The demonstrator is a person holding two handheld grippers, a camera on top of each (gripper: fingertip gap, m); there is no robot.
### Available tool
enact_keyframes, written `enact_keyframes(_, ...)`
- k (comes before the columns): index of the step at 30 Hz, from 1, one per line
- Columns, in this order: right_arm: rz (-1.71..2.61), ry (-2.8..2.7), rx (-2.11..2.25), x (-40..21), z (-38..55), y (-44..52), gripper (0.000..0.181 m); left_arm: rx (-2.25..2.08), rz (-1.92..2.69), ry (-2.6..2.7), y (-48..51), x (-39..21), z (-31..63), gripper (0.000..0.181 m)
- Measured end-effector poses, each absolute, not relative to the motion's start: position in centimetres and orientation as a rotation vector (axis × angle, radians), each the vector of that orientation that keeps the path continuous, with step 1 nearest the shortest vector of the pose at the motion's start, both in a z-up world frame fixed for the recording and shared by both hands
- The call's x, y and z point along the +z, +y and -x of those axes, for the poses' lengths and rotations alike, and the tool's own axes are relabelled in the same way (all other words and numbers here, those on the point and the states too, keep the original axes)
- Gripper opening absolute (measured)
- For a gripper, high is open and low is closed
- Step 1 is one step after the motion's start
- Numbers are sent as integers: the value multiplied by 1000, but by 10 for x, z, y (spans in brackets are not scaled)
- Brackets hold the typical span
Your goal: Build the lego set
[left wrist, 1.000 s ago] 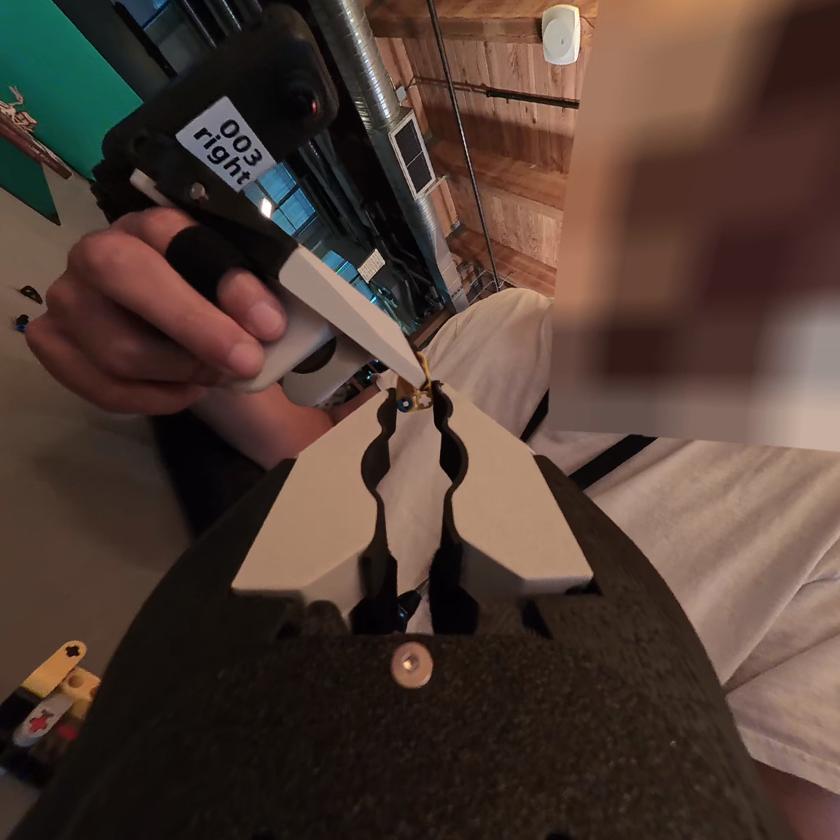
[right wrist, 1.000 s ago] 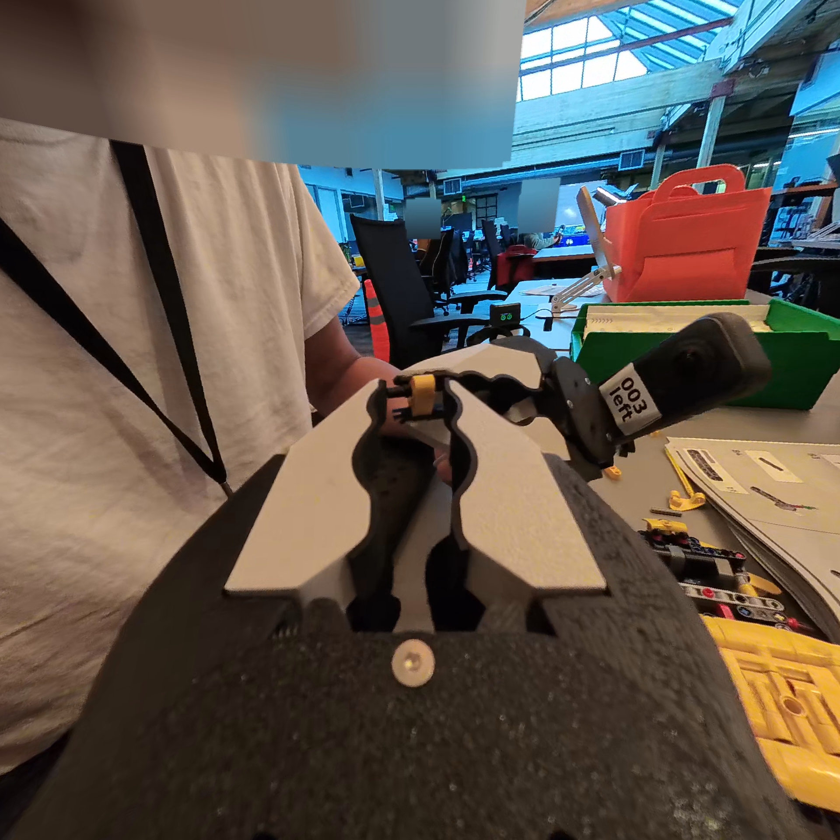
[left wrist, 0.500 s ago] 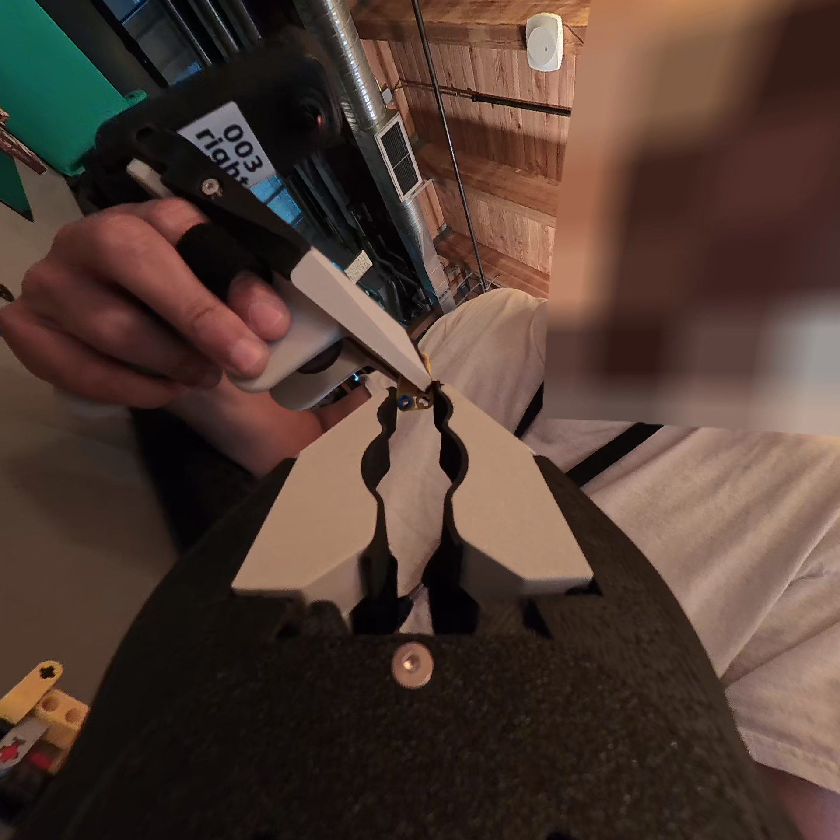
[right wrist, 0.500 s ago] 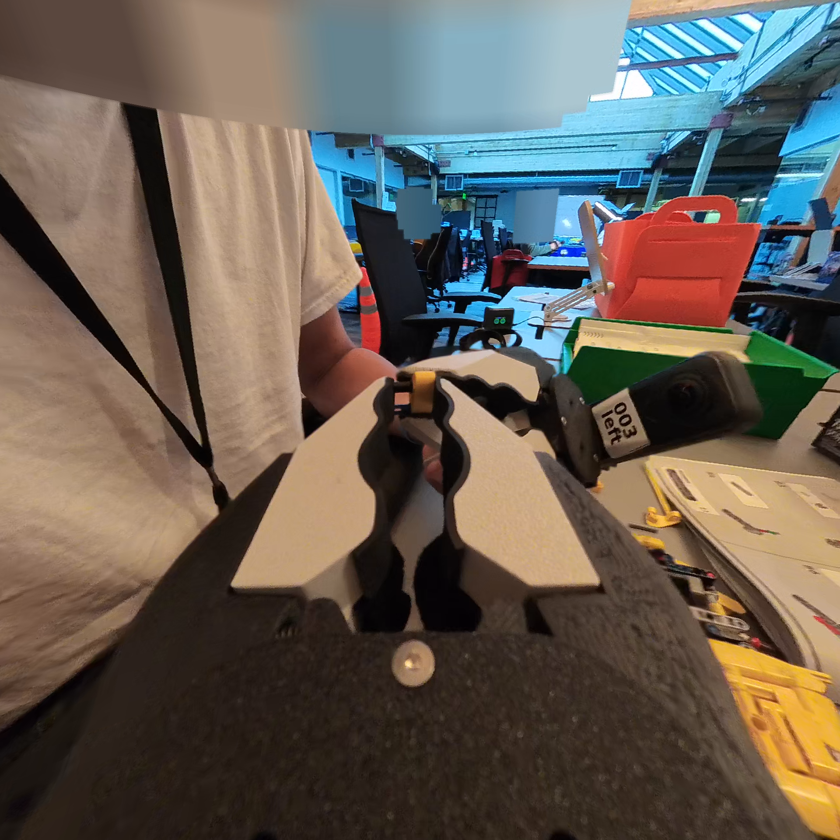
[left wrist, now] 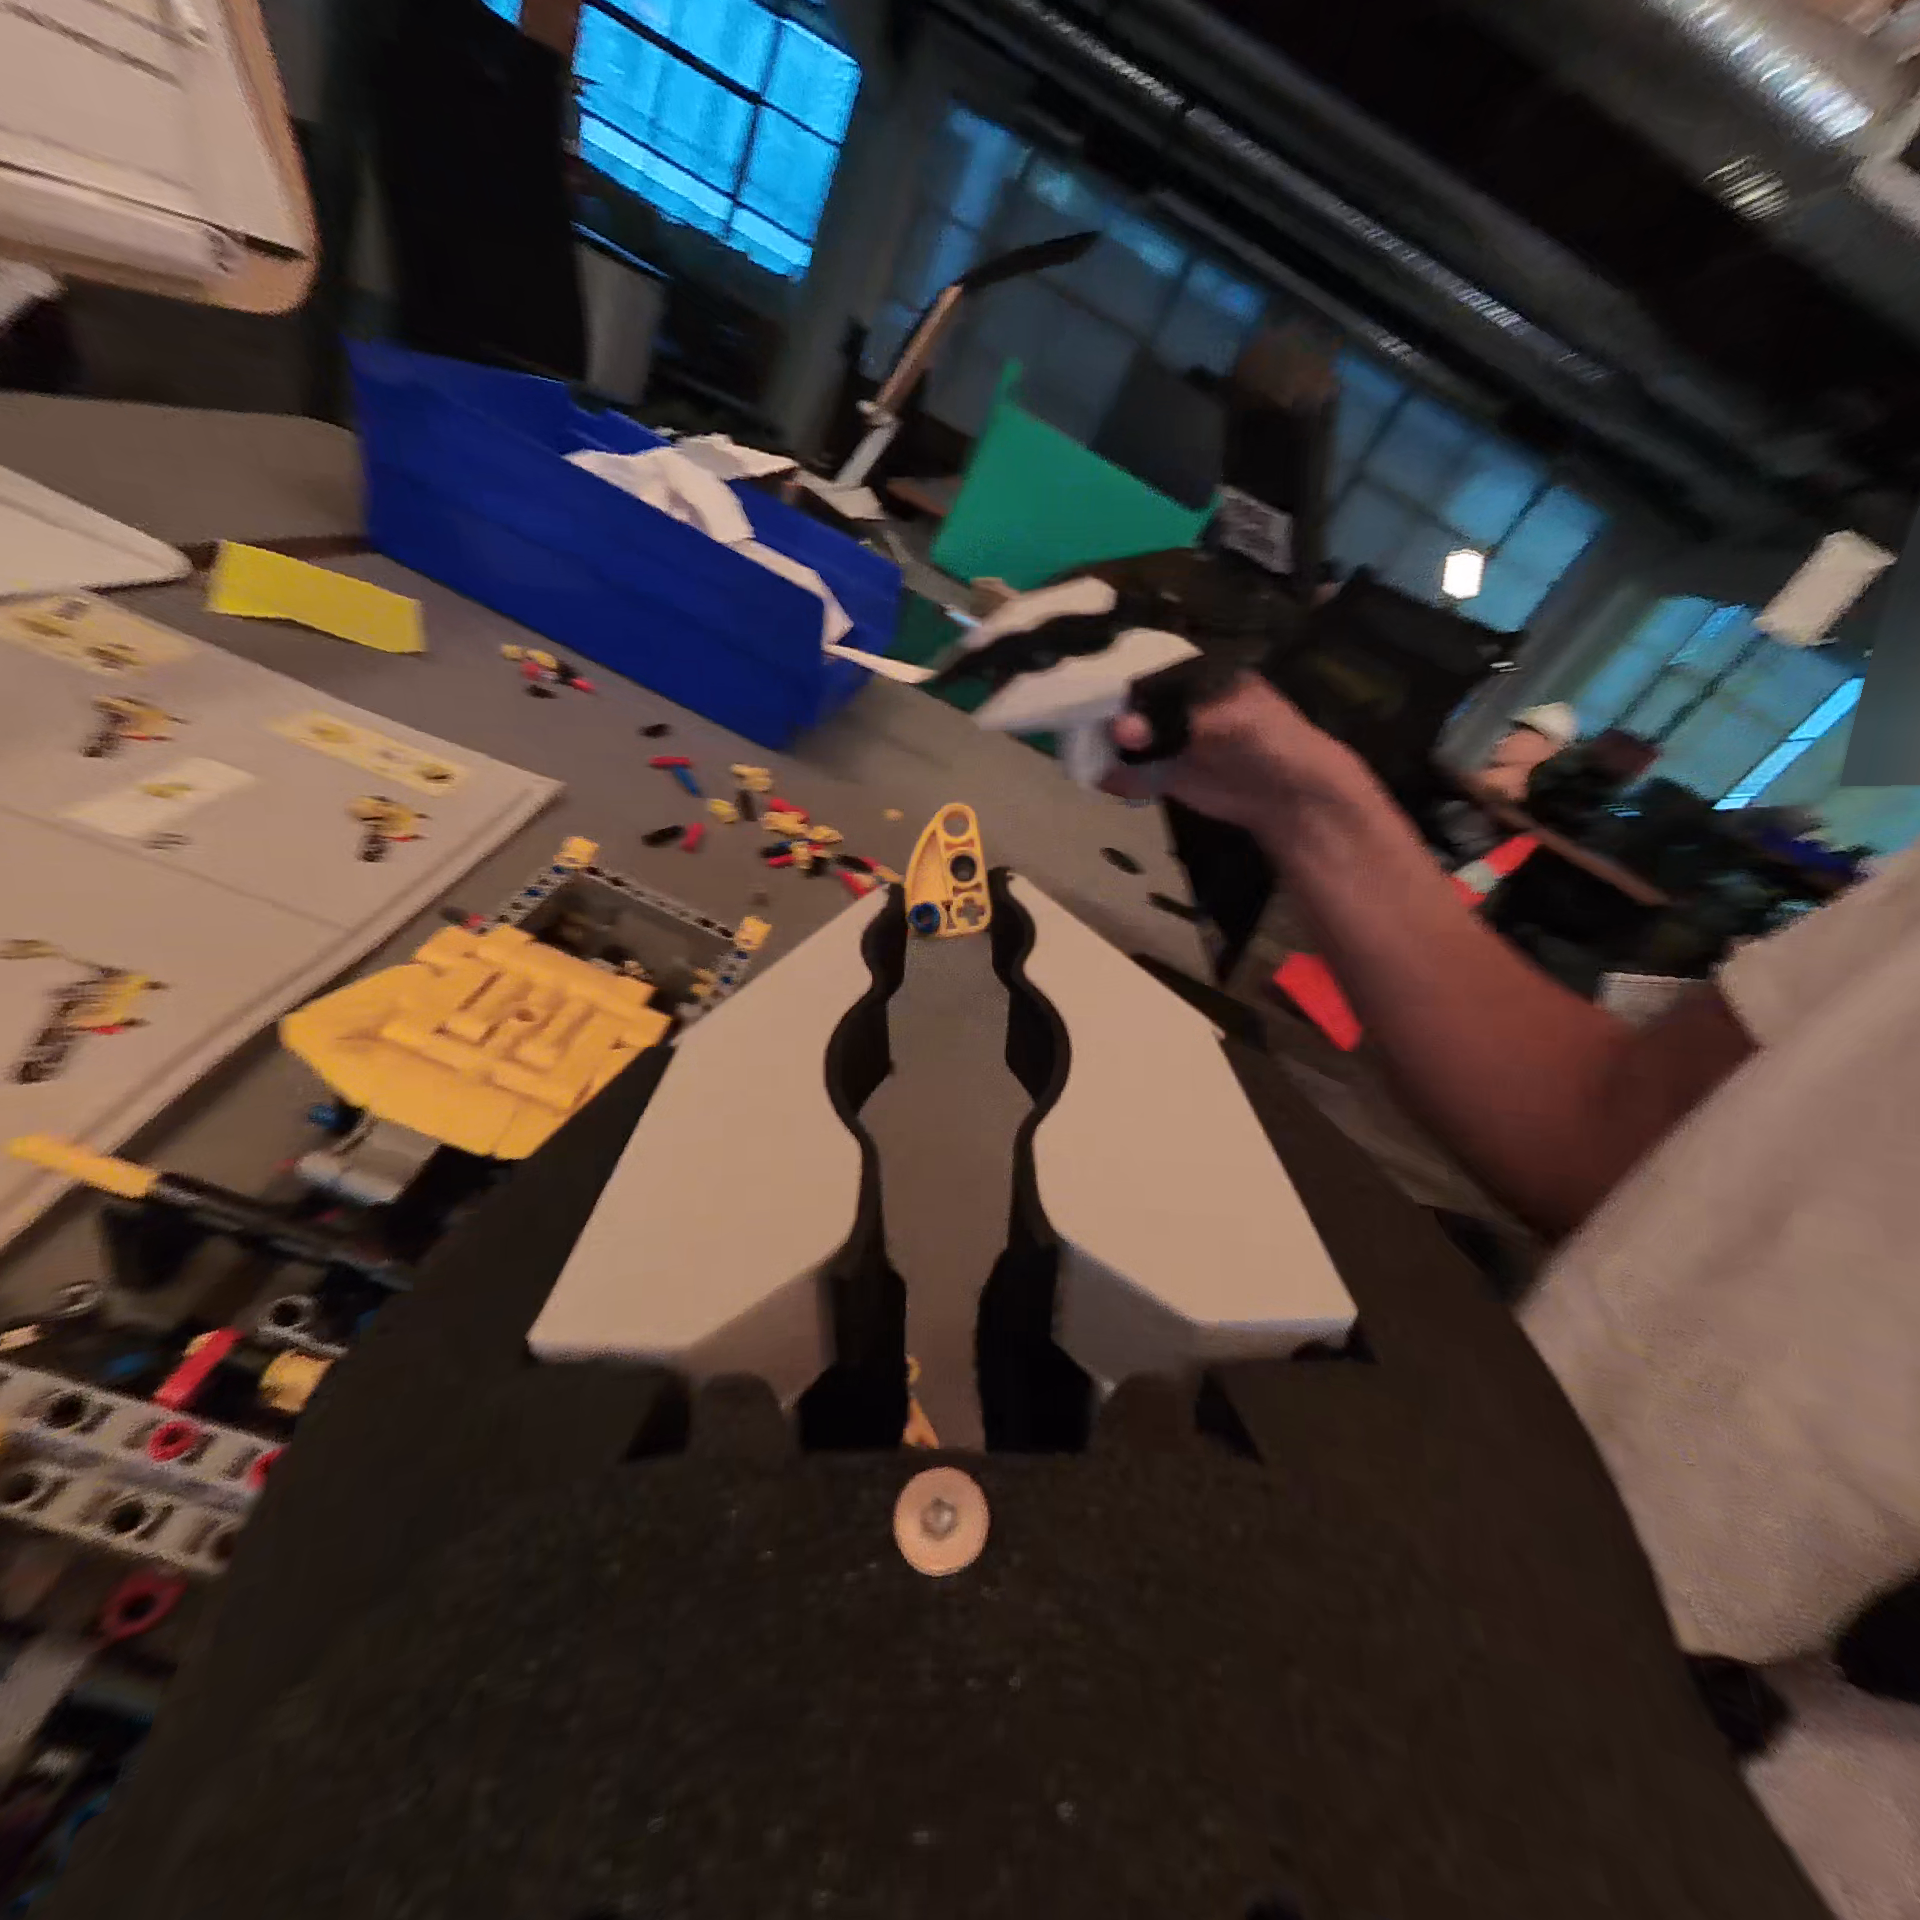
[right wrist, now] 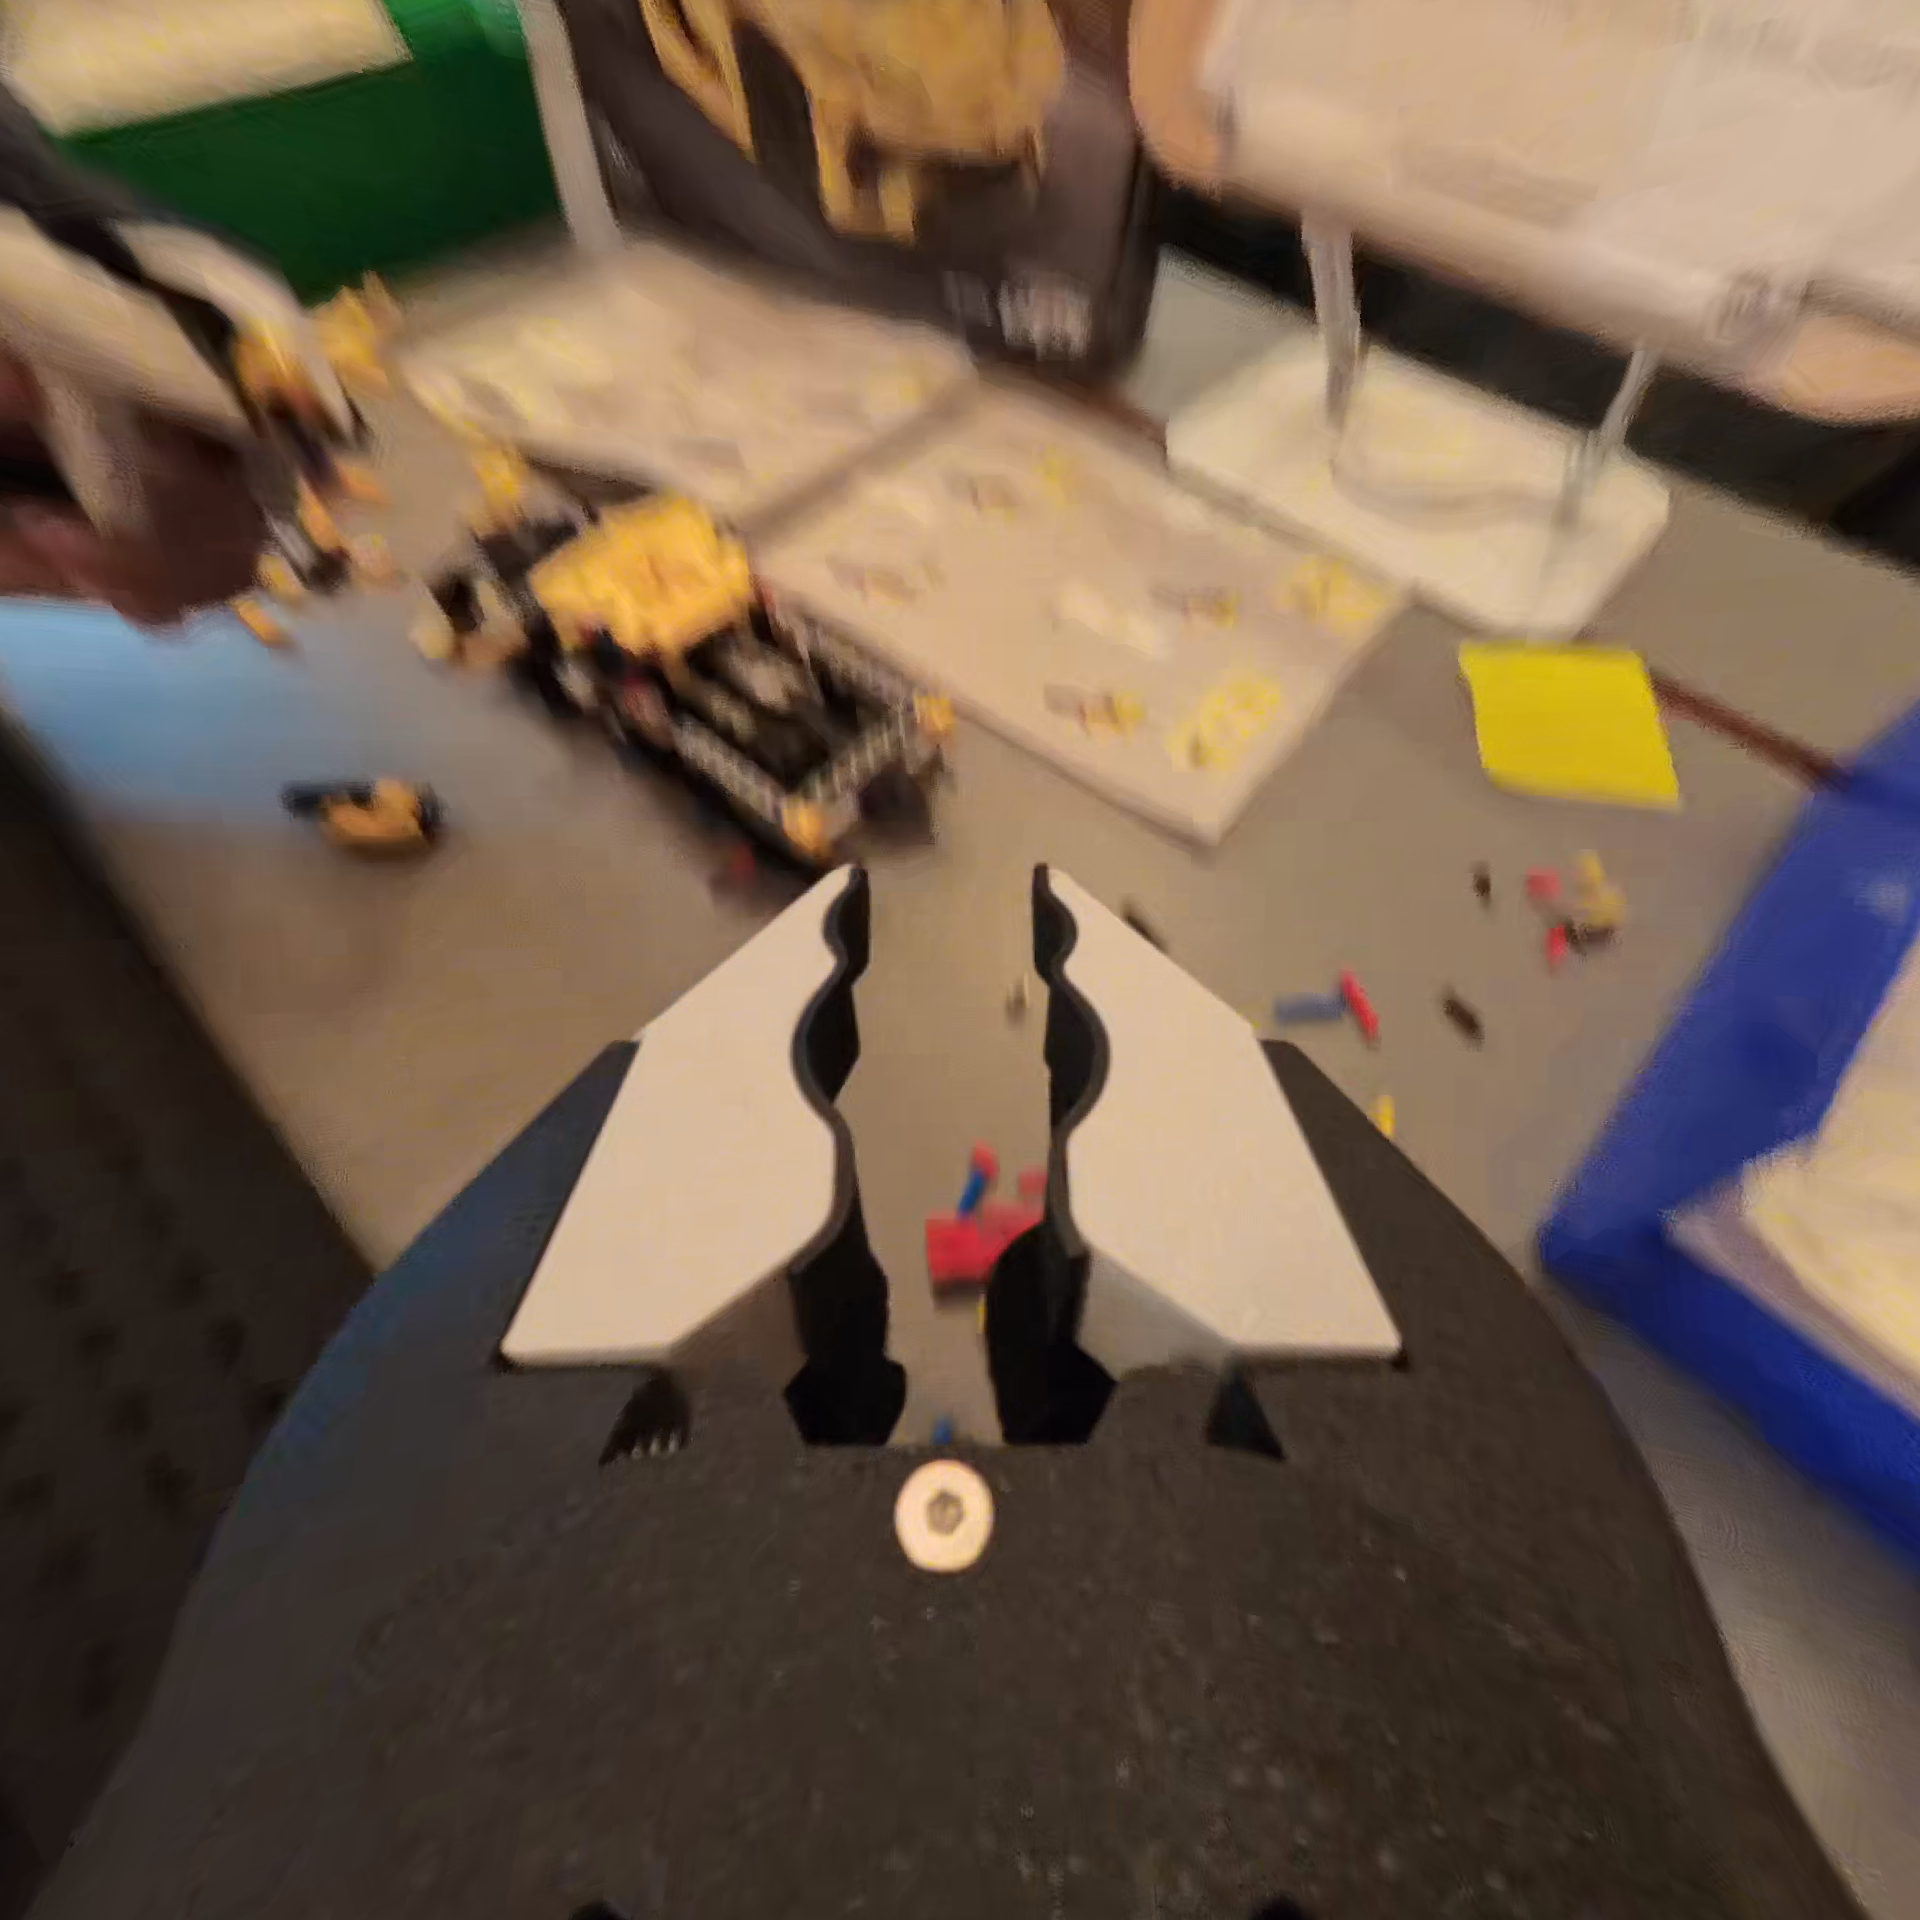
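Note:
My left gripper (left wrist: pixel 948 902) is shut on a small yellow curved lego piece (left wrist: pixel 948 871) with a blue pin in it, held above the table. The partly built yellow and black lego model (left wrist: pixel 488 1023) lies on the grey table to the left of it; it also shows in the blurred right wrist view (right wrist: pixel 686 665). My right gripper (right wrist: pixel 945 883) is open and empty above the table, and shows in the left wrist view (left wrist: pixel 1039 644) at the right, held by a hand. The left gripper shows at the far left of the right wrist view (right wrist: pixel 208 343).
Instruction sheets (left wrist: pixel 208 790) lie at the left. A blue bin (left wrist: pixel 623 561) stands at the back, also in the right wrist view (right wrist: pixel 1766 1143). Loose small pieces (left wrist: pixel 769 821) are scattered on the table (left wrist: pixel 1039 769). A yellow note (right wrist: pixel 1569 717) and a white stand (right wrist: pixel 1423 488) are beyond. Some 20 centimeters of space lies between my two pairs of fingers. From my right tips it is roughly 30 centimeters to the yellow note (right wrist: pixel 1569 717); from my left, 45 centimeters. The left camera catches it too, in the left wrist view (left wrist: pixel 322 597).
Both grippers swung away from each other and down toward the table. The right gripper let go of the yellow piece and opened. The left gripper still holds it.

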State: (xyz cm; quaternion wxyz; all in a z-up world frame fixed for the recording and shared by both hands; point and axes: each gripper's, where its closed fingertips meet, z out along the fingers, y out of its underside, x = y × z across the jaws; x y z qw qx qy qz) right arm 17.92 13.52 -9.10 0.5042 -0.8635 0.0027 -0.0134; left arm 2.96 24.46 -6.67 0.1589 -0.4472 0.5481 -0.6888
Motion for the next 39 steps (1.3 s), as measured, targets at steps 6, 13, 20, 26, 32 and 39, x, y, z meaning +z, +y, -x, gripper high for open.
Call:
enact_keyframes(6, 2466, 1, -223, -170, -153, 57, 21, -1656, 1256, 1695, 234, -91, -37, 15)
enact_keyframes(13, 2414, 106, -113, -191, -139, 51, 21, -1642, 1222, 1701, 227, -89, -37, 15)
enact_keyframes(20, 2369, 502, -28, -191, -94, 146, 25, -1635, 1243, 1670, 240, -89, -38, 15)
enact_keyframes(26, 2413, 539, -81, -213, -94, 157, 16, -1620, 1236, 1669, 238, -88, -38, 15)
enact_keyframes(32, 2412, 497, -189, -214, -103, 158, 4, -1657, 1268, 1637, 242, -86, -38, 15)
enact_keyframes(39, 2442, 377, -153, -201, -109, 144, 3, -1651, 1281, 1647, 243, -89, -39, 15)
